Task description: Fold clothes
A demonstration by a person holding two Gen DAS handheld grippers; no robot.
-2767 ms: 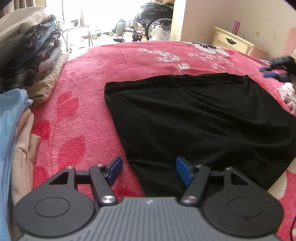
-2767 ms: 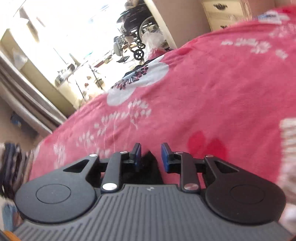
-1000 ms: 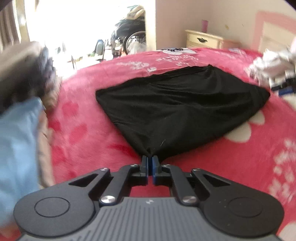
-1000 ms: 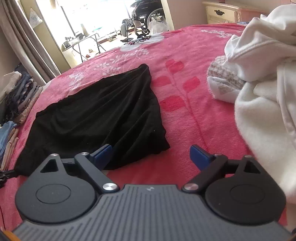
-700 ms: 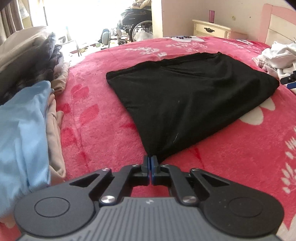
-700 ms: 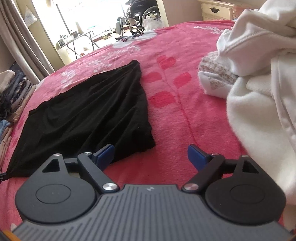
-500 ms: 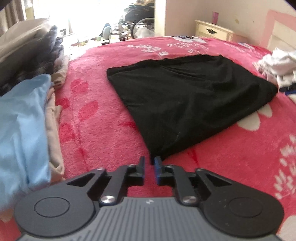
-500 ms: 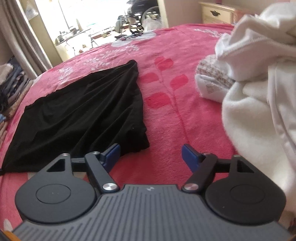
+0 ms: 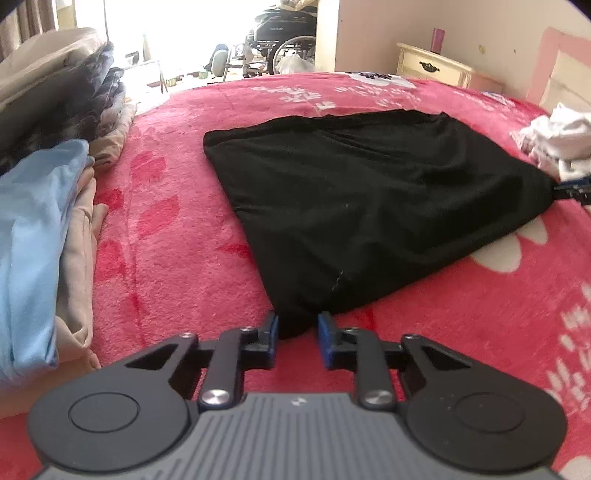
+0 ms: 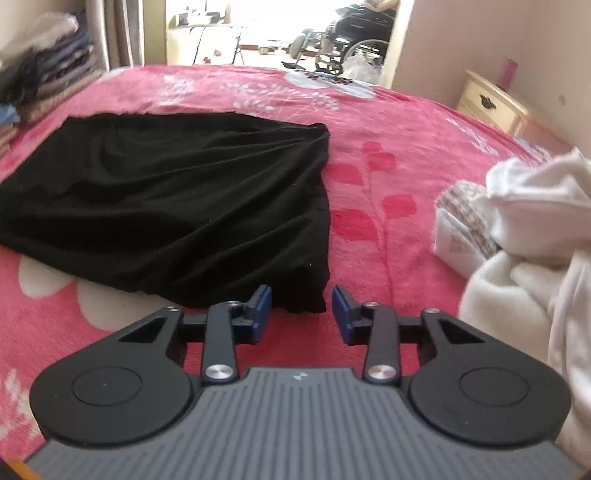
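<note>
A black garment [image 9: 369, 206] lies spread flat on the red floral blanket [image 9: 177, 258]; it also shows in the right wrist view [image 10: 166, 206]. My left gripper [image 9: 297, 328] is open, its blue pads on either side of the garment's near left corner. My right gripper [image 10: 301, 306] is open, with the garment's near right corner lying between its pads. The right gripper also shows at the garment's far right corner in the left wrist view [image 9: 570, 190].
A stack of folded clothes with a light blue piece [image 9: 33, 229] stands at the left edge of the bed. A pile of white unfolded laundry [image 10: 528, 229] lies at the right. A cream nightstand [image 9: 432, 68] and a wheelchair [image 9: 284, 33] stand beyond the bed.
My left gripper was shut on the garment's corner and has opened, letting it go. My right gripper has moved left to the garment's near right corner and narrowed its opening.
</note>
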